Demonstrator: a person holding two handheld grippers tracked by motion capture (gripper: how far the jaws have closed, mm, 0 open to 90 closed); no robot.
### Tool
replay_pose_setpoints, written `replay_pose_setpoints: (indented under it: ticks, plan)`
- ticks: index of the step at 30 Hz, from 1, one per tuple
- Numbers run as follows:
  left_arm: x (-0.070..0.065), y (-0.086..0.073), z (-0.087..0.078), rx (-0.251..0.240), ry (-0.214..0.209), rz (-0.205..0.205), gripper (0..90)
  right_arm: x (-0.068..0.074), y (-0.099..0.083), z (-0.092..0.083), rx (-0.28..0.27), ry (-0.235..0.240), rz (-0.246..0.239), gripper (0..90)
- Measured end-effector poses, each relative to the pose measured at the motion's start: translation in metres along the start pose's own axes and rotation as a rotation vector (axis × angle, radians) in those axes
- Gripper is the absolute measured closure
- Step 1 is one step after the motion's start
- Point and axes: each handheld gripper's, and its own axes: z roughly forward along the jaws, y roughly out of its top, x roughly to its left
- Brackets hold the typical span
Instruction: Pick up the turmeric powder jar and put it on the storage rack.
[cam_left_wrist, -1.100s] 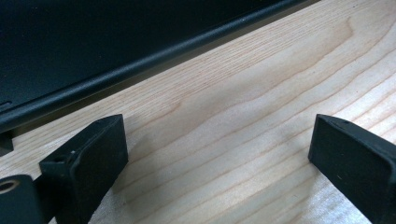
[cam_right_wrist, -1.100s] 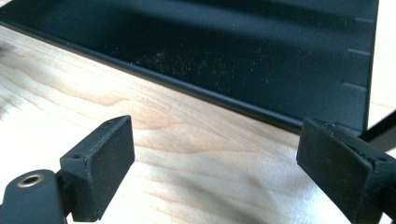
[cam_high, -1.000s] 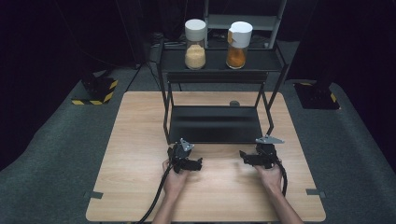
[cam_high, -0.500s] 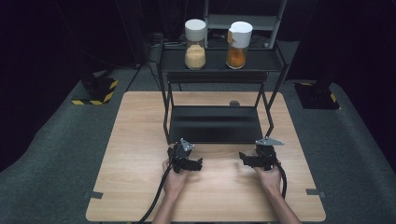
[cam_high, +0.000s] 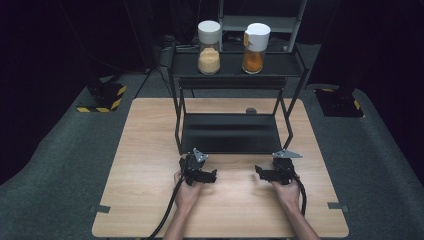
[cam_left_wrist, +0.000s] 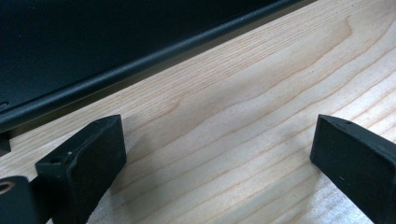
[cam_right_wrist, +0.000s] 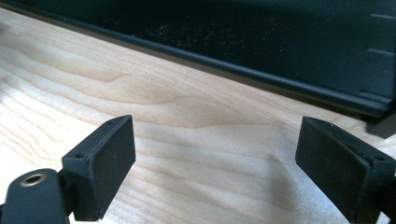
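Both of my grippers rest on the wooden table (cam_high: 150, 150), just in front of a black two-level metal rack (cam_high: 230, 132). The left gripper (cam_high: 212, 175) (cam_left_wrist: 217, 158) points toward the middle, its jaws wide apart over bare wood. The right gripper (cam_high: 260, 172) (cam_right_wrist: 215, 163) faces it from the other side, also open with nothing between its pads. On the rack's top shelf (cam_high: 280, 67) stand two white-capped jars: one with pale tan powder (cam_high: 209, 47), one with orange powder (cam_high: 254, 47). The rack's lower tray edge (cam_left_wrist: 140, 60) (cam_right_wrist: 233, 65) runs just beyond each pair of jaws.
A small dark round object (cam_high: 251, 111) lies on the table behind the rack. Black-and-yellow striped bases (cam_high: 102, 97) stand on the grey floor at left and another dark base (cam_high: 340, 102) at right. Cables trail back from both grippers toward the table's front edge.
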Motion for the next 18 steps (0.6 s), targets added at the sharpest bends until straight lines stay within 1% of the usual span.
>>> replay_pose_setpoints:
  ticks: [3,6,7,14,18]
  plan:
    - [0.0000,0.0000,0.0000,0.000,0.000,-0.001,3.3,0.0015,-0.0021,-0.0007,0.000,0.000,-0.010,11.5]
    - [0.0000,0.0000,0.0000,0.000,0.000,0.000,3.3,0.0015,-0.0021,0.0002,0.008,0.000,-0.009,11.3]
    - [0.0000,0.0000,0.0000,0.000,0.000,-0.001,3.3,0.0006,-0.0029,0.0007,0.008,0.007,-0.005,11.3]
    - [0.0000,0.0000,0.0000,0.000,0.000,0.000,3.3,0.0018,-0.0036,0.0023,0.023,0.014,-0.017,10.7]
    - [0.0000,0.0000,0.0000,0.000,0.000,0.000,3.3,0.0036,-0.0065,0.0036,0.022,0.008,-0.022,10.4]
